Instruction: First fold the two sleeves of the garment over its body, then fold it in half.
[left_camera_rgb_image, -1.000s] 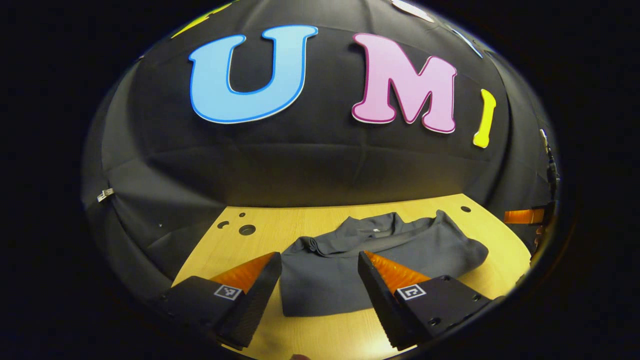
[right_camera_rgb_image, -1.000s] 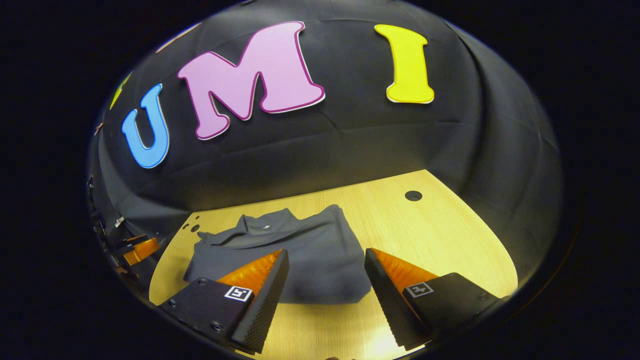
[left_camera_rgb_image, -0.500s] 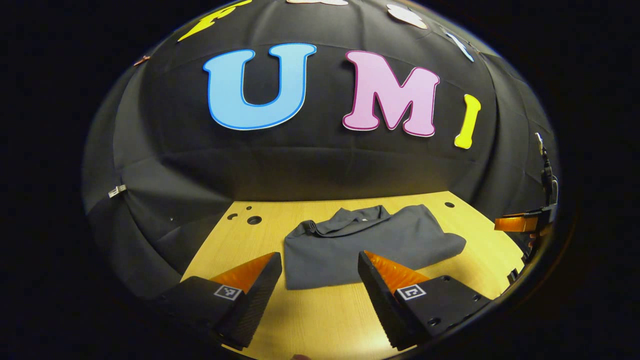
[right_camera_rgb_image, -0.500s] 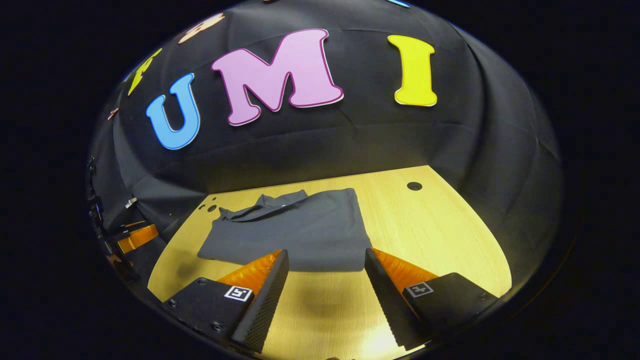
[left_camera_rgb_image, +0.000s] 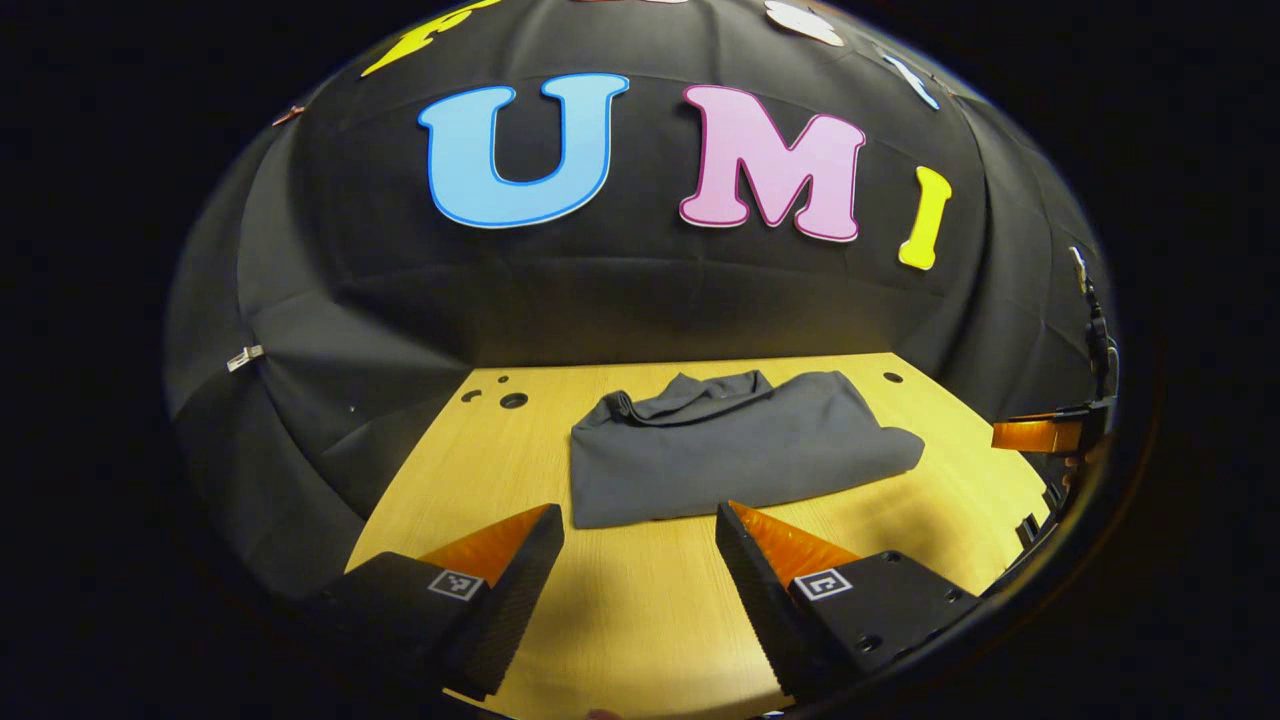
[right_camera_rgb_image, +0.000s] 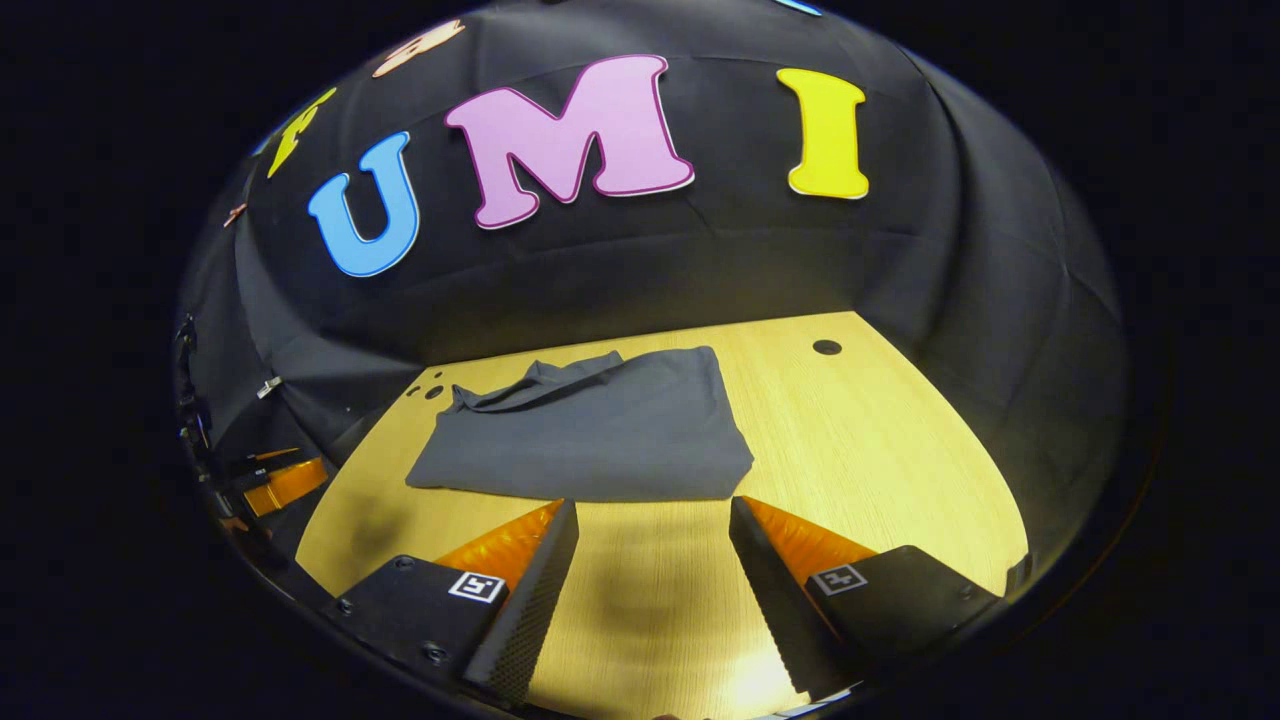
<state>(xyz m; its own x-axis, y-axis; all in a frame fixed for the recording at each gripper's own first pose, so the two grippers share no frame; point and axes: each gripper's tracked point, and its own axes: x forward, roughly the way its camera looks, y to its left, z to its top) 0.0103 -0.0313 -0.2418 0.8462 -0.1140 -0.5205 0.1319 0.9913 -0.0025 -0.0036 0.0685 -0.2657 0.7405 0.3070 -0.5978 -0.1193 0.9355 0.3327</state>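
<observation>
2 grippers (left_camera_rgb_image: 640, 560) (right_camera_rgb_image: 652, 560) agape, empty | folded garment (left_camera_rgb_image: 720, 450) (right_camera_rgb_image: 600, 435) | wooden table (left_camera_rgb_image: 640, 620) | black wall (left_camera_rgb_image: 600, 300)

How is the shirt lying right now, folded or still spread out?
Folded. The shirt lies as a compact rectangle on the table, collar at the far edge, no sleeves sticking out. Both grippers are open and clear of it.

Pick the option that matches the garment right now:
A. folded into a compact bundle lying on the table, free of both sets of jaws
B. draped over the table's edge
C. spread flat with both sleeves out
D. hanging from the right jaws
A: the grey garment lies as a folded bundle on the wooden table, and the open left gripper and right gripper hold nothing.
</observation>
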